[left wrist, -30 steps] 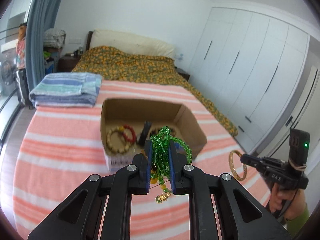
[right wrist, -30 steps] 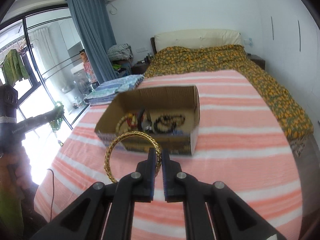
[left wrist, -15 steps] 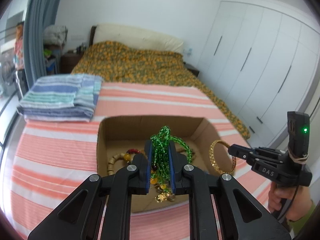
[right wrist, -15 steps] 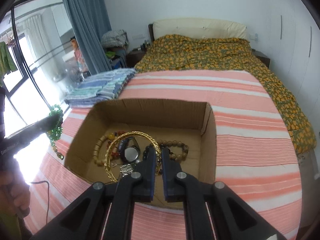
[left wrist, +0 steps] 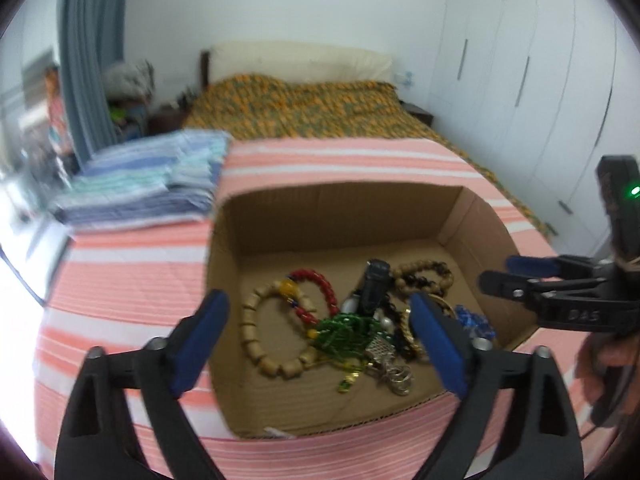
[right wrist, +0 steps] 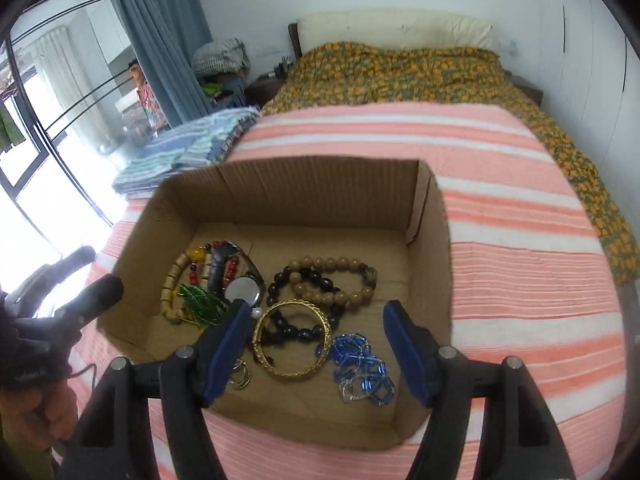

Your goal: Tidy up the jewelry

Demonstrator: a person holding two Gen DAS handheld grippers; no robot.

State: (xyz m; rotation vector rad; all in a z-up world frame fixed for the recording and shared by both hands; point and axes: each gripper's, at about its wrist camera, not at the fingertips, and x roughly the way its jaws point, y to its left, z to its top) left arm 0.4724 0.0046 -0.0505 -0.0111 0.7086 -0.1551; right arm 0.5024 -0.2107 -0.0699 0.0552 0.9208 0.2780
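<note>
An open cardboard box (left wrist: pixel 332 216) (right wrist: pixel 304 184) sits on the striped bed cover and holds several pieces of jewelry. The green bead necklace (left wrist: pixel 346 332) (right wrist: pixel 200 304) lies inside it, beside a wooden and red bead bracelet (left wrist: pixel 272 332). The gold bangle (right wrist: pixel 294 340) lies on dark beads (right wrist: pixel 296 308), next to blue beads (right wrist: pixel 360 364) and a watch (right wrist: pixel 240 288). My left gripper (left wrist: pixel 320 340) is open and empty above the box. My right gripper (right wrist: pixel 316 348) is open and empty over the bangle; it also shows in the left wrist view (left wrist: pixel 516 272).
A folded striped towel (left wrist: pixel 152 176) (right wrist: pixel 188 148) lies on the bed left of the box. The floral quilt (right wrist: pixel 420 72) and pillow lie beyond. White wardrobes (left wrist: pixel 540 80) stand on the right, a window and curtain (right wrist: pixel 156 28) on the left.
Both grippers have opened over the box. The green necklace has dropped out of the left gripper and the gold bangle out of the right one; both now lie in the box.
</note>
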